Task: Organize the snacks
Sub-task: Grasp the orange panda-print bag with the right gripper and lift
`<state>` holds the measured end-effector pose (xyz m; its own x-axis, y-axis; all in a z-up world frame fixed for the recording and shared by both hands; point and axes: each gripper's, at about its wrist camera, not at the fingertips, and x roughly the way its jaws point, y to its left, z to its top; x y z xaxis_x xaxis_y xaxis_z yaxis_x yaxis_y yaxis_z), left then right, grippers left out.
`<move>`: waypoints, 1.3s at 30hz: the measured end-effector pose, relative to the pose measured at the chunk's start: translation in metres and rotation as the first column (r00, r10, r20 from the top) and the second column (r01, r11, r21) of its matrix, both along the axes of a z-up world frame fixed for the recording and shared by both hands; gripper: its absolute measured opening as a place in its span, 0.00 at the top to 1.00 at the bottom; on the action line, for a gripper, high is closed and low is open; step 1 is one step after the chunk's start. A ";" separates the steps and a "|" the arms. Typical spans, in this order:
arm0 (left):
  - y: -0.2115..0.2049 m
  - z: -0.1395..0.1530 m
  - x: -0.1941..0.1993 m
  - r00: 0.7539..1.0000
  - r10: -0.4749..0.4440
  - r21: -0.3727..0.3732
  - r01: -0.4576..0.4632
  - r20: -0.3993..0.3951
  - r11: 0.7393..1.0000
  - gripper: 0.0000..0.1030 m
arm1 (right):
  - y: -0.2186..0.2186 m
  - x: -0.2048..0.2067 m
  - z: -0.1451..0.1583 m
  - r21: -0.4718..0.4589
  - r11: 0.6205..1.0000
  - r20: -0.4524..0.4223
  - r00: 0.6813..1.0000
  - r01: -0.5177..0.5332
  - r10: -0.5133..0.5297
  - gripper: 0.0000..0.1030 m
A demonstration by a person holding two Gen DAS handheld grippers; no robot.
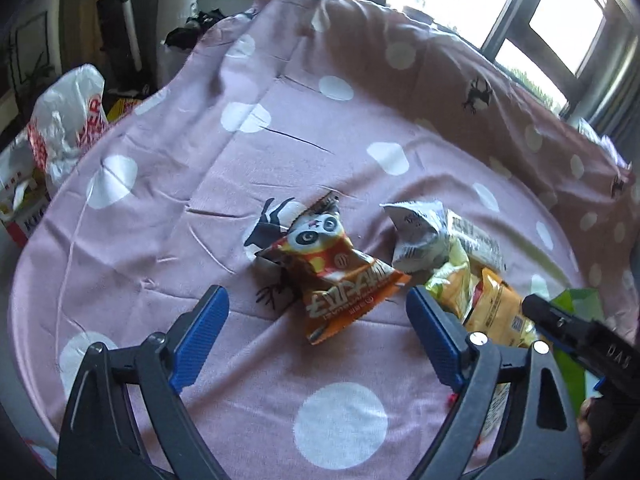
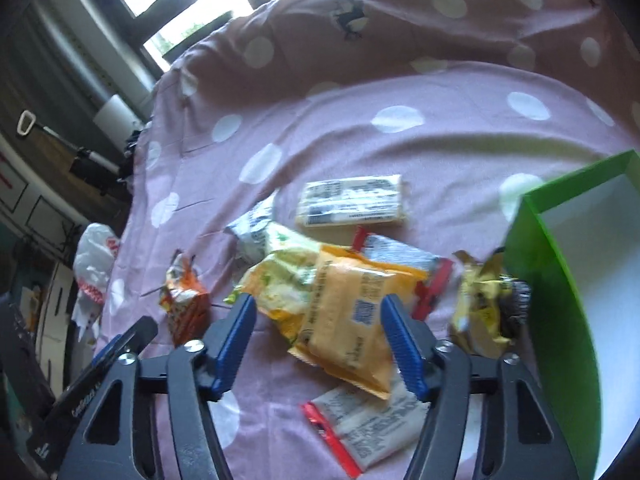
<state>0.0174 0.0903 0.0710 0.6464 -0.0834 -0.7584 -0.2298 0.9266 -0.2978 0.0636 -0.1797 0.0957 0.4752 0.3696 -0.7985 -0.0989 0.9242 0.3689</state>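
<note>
An orange snack packet with a panda face point(image 1: 340, 272) lies on the pink dotted sheet point(image 1: 180, 184). My left gripper point(image 1: 316, 296) hangs just above its near end, open, with nothing touching the pads. To its right lies a pile: a silver-white packet point(image 1: 416, 240) and yellow packets point(image 1: 492, 304). In the right wrist view my right gripper point(image 2: 318, 304) is half open over that pile. An orange-yellow packet point(image 2: 344, 320) on a yellow-green one point(image 2: 280, 284) lies between its blue fingers; I see no pad pressing on it. A green box point(image 2: 536, 248) with a white inside stands at the right.
More packets lie around: a pale bar point(image 2: 352, 200), two red-edged white ones point(image 2: 360, 424) point(image 2: 400, 256), and a yellow-black one point(image 2: 480, 304) against the box. A white plastic bag point(image 1: 68, 120) sits off the left edge. The sheet rises into a ridge point(image 1: 500, 92) below the windows.
</note>
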 end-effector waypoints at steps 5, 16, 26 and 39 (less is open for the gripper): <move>0.020 -0.010 0.011 0.998 0.058 -0.067 -0.060 -0.031 0.996 0.24 | 0.050 0.009 0.011 0.000 0.985 0.023 0.985 -0.172 0.172 0.39; 0.022 -0.031 0.042 0.997 0.011 -0.153 -0.023 -0.082 0.988 0.37 | 0.153 0.068 -0.034 0.055 0.921 -0.127 0.912 -0.386 0.390 0.39; -0.006 -0.029 0.046 0.990 -0.121 -0.085 0.115 -0.072 0.990 0.66 | 0.146 0.065 -0.059 0.146 0.896 -0.153 0.885 -0.419 0.439 0.52; -0.042 0.009 0.011 0.978 -0.197 -0.035 0.200 0.060 0.979 0.67 | 0.107 0.022 -0.011 0.135 0.930 -0.028 0.937 -0.342 0.349 0.53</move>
<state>0.0279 0.0481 0.0799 0.6552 -0.2442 -0.7148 -0.0242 0.9390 -0.3430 0.0856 -0.0728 0.0846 0.2603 0.6032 -0.7539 -0.3822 0.7814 0.4933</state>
